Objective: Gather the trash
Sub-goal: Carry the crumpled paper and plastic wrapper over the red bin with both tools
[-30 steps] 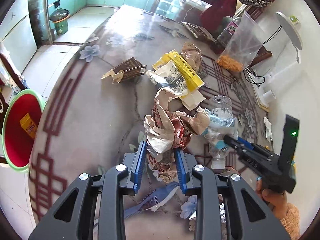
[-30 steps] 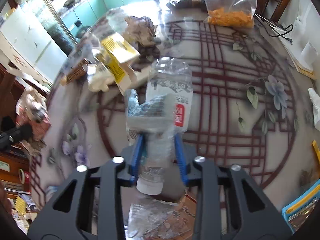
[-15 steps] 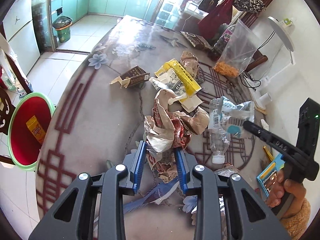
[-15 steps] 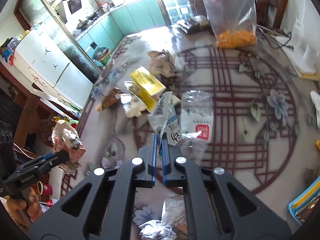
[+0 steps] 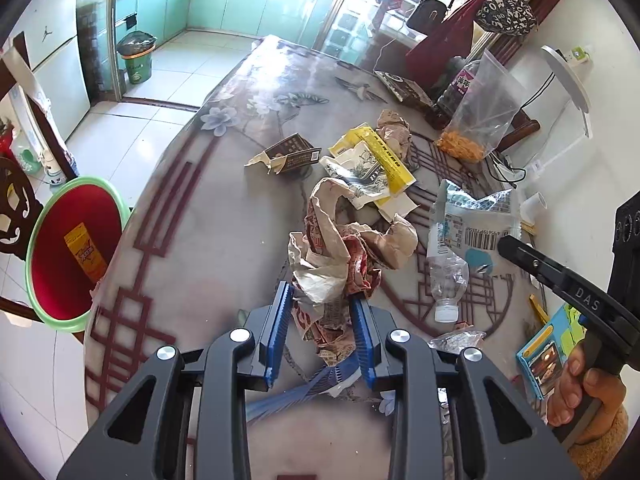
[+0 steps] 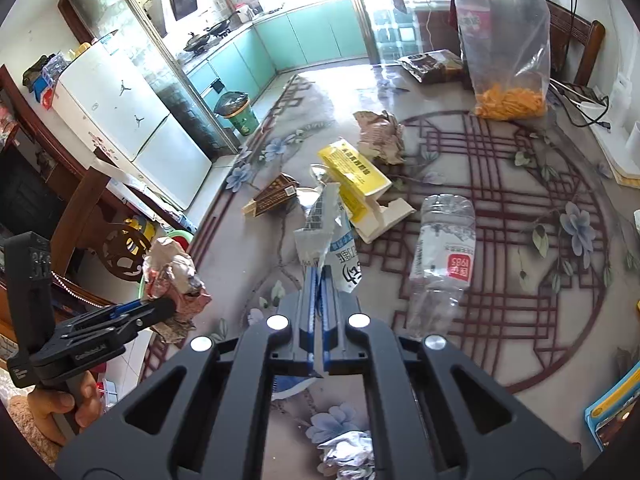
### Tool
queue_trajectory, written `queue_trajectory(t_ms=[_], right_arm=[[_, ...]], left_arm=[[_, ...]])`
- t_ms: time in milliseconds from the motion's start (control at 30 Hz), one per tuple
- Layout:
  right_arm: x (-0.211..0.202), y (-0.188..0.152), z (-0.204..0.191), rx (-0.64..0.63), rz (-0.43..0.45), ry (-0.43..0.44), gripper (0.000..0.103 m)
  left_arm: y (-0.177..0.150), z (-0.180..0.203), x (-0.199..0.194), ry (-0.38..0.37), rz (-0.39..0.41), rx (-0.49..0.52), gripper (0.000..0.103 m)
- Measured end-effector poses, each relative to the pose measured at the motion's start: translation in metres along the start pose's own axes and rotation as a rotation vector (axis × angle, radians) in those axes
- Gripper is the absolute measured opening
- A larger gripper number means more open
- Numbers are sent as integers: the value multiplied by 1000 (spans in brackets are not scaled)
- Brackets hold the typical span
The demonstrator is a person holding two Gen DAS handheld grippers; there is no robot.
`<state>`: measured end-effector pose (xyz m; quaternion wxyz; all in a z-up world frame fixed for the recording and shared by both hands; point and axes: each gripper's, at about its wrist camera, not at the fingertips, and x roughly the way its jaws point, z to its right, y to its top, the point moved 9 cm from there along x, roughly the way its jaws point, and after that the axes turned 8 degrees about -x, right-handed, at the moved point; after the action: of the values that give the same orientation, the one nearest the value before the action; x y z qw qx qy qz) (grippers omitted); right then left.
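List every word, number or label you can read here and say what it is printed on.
"DAS": on the right claw's arm.
"1985": red label of the clear plastic bottle, upside down.
Barcode digits on the plastic wrapper: too small to read.
Chinese print on the wrapper, yellow box and brown carton: too blurred to read.

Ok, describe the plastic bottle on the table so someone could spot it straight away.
On the floral table with the dark red lattice pattern, look just right of the yellow cardboard box. The crushed clear plastic bottle lies there on its side, the only see-through item, with a small red label.
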<state>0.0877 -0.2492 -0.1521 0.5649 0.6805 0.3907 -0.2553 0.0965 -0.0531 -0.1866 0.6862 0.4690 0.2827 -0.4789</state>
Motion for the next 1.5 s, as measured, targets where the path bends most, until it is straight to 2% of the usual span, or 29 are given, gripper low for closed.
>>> queue_trajectory(t_ms=[400, 733, 1500], right_arm=[[4, 3, -27, -22, -3, 11, 3], [21, 8, -66, -42, -16, 0, 3], [64, 9, -168, 15, -35, -48, 3]], left_arm=[[4, -10, -10, -9, 16, 20, 28], [12, -59, -22, -8, 20, -14, 28], [49, -164, -28, -32, -51, 26, 28]])
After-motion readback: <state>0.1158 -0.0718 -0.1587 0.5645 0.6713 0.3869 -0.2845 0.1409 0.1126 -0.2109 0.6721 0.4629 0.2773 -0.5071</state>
